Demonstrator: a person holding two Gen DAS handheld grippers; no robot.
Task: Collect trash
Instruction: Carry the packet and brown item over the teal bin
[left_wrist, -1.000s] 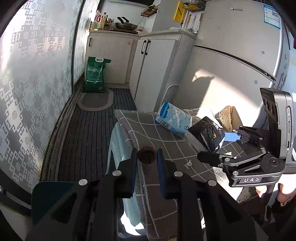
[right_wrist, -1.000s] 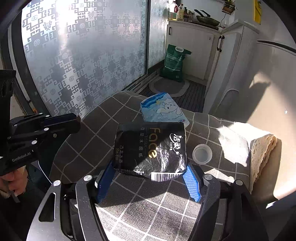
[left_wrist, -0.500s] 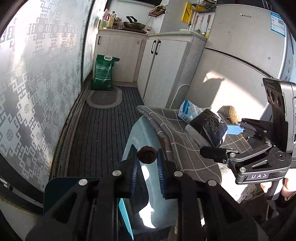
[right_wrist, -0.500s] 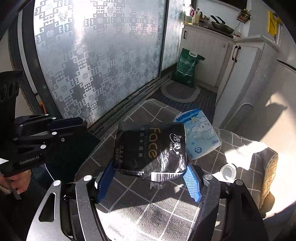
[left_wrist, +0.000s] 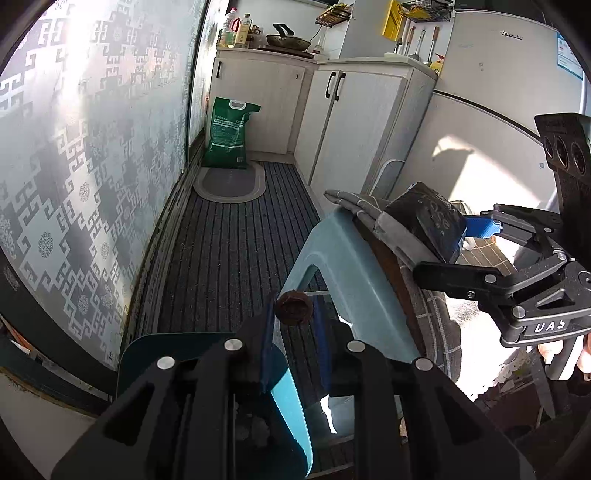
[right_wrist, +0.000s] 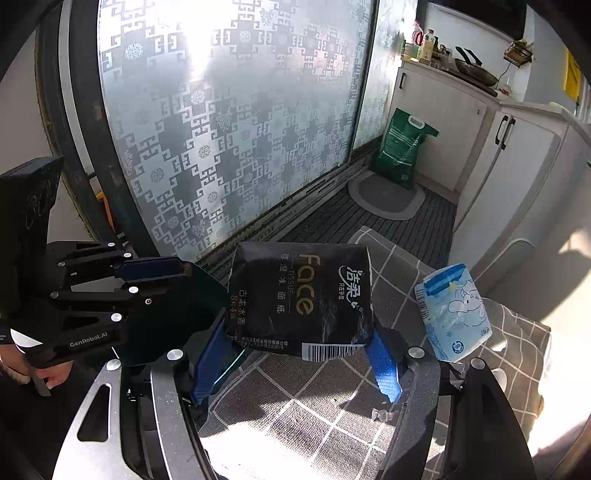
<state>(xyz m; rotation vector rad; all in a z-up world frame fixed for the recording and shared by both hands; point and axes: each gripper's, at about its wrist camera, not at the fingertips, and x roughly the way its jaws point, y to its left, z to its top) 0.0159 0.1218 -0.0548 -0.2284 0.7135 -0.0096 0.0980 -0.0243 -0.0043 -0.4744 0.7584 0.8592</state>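
- Left gripper (left_wrist: 293, 314) is clamped on a small dark brown cap-like bit of trash (left_wrist: 293, 307), pinched right at the tips of its blue pads; hard to say exactly what the item is.
- Right gripper (right_wrist: 295, 354) is gripping a black face tissue pack (right_wrist: 298, 301) across its width, one blue pad on each side, barcode edge towards the camera.
- Below the left gripper sits a dark teal bin (left_wrist: 207, 354) with crumpled stuff already inside. In the right wrist view the bin's rim (right_wrist: 201, 286) shows just behind the left gripper's fingers (right_wrist: 147, 267).
- Step in hand, my read: both loads go to that bin.
- To do it well: get the cap squarely over the bin mouth before releasing. It's small and held only at the tips, so any tilt may send it rolling onto the ribbed floor mat (left_wrist: 229, 251).
- Tissue pack is soft and wide; keep the squeeze steady, bring it over the rim level, drop it flat. Stagger the two releases so the grippers don't collide over the opening.
- Pack now hangs above the edge of the checked cloth (right_wrist: 332, 402) covering the counter, between counter and bin, near the left gripper but not touching it.
- A light blue tissue pack (right_wrist: 452, 314) lies on the cloth just right of the right gripper, untouched; probably next pickup.
- A pale blue plastic stool (left_wrist: 354, 288) stands beside the counter edge; avoid it on the swing.
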